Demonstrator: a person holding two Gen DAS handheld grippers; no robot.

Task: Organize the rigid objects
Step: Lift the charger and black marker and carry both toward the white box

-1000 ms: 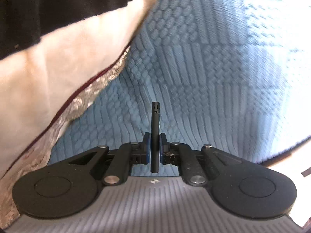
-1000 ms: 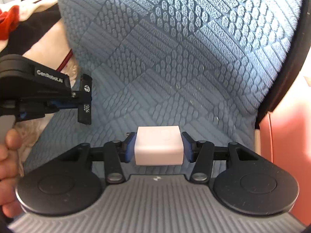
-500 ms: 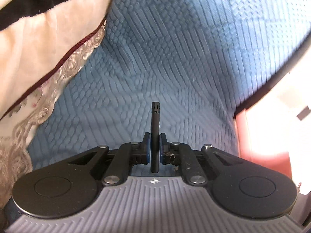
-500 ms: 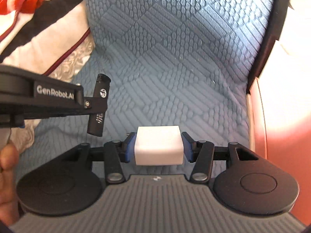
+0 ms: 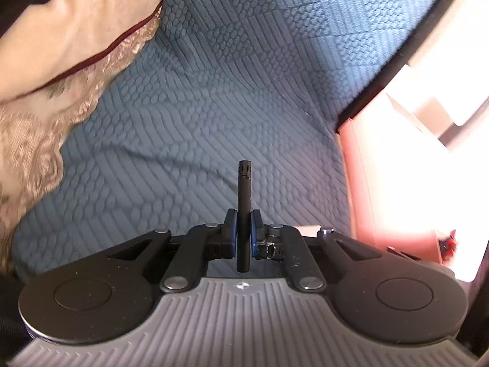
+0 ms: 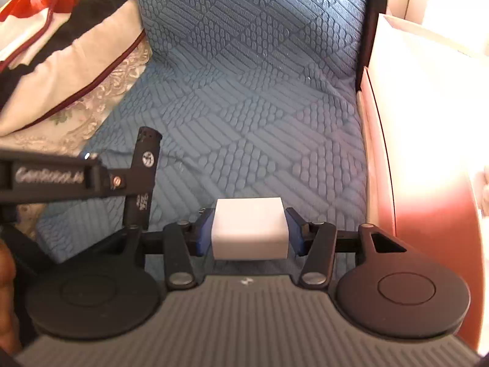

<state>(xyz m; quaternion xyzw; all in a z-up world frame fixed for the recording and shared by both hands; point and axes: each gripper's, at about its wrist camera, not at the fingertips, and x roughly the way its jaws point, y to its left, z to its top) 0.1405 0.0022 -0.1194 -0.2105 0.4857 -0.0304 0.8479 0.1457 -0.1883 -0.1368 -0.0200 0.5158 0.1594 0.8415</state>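
My left gripper [image 5: 243, 232] is shut on a slim black cylinder [image 5: 244, 202] that sticks forward between its blue pads, held above the blue quilted cushion [image 5: 232, 98]. The same cylinder [image 6: 146, 168] and left gripper show at the left of the right wrist view. My right gripper [image 6: 249, 229] is shut on a white rectangular block [image 6: 249, 227], also above the cushion [image 6: 259, 107].
A cream, black and red pillow with lace trim [image 6: 61, 61] lies at the left, also in the left wrist view [image 5: 67, 46]. A pink, brightly lit surface [image 6: 428, 153] borders the cushion on the right. A dark frame edge [image 6: 374, 15] runs along the cushion's right side.
Both grippers have moved right and back over the cushion; the pink surface at the right has come into view. The left gripper now sits closer beside the right. Both holds are unchanged.
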